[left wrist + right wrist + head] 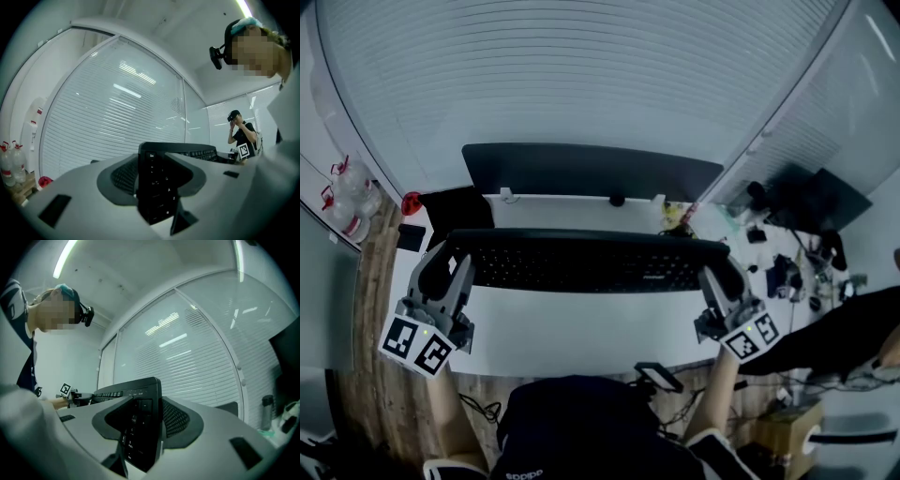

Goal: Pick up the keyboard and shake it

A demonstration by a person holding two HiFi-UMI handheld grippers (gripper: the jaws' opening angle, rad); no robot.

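Opposed gripper views, shared keyboard

1. Our left gripper has both jaws clamped on the black keyboard, at its Esc end.
2. Beyond the keyboard's far end we spot a person.
3. Bottles stand far left of the keyboard.

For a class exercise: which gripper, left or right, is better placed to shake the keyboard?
Neither wins: the left gripper is shut on the keyboard at its Esc end, the right gripper at its numpad end, so both together would likely shake it.
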